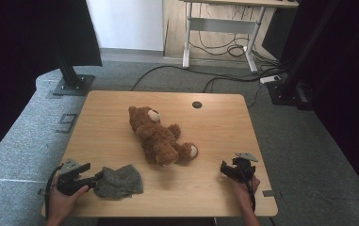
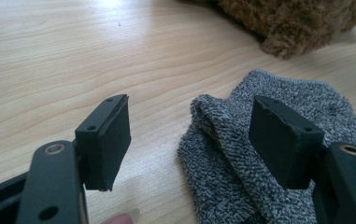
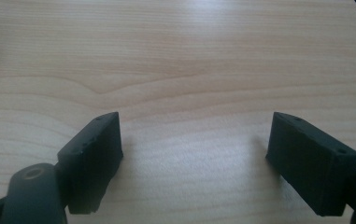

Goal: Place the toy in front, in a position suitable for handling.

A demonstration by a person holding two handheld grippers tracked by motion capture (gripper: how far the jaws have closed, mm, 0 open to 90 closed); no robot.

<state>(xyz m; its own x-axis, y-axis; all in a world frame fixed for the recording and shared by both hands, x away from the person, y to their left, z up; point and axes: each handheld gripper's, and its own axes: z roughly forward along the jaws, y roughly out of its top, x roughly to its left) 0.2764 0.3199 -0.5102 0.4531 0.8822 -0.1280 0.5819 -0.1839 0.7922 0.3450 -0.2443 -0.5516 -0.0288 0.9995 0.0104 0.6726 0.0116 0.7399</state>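
Lying near the front left corner of the table (image 1: 106, 108), the grey knitted cloth (image 1: 119, 181) is a small, soft piece of speckled fabric, dark and light threads mixed into a heathered grey. In the high view it forms a rumpled, roughly four-sided heap with its far right corner peaked up. In the left gripper view its near edge is folded over into a thick rolled lip, and a smooth hemmed border runs along its far side.

The left gripper (image 1: 97, 178) rests low at the cloth's left side, a hand (image 1: 64, 200) wrapped around its body. Its jaws stand wide apart: one pad hovers over bare wood, the other sits above the cloth, and nothing is pinched between them.

The right gripper (image 1: 225, 168) sits near the front right corner of the table, well apart from the cloth, its jaws spread wide over bare wood with nothing between them.

A brown teddy bear (image 1: 160, 136) lies on its back in the middle of the table, its feet pointing toward the front edge, near the cloth but not touching it.
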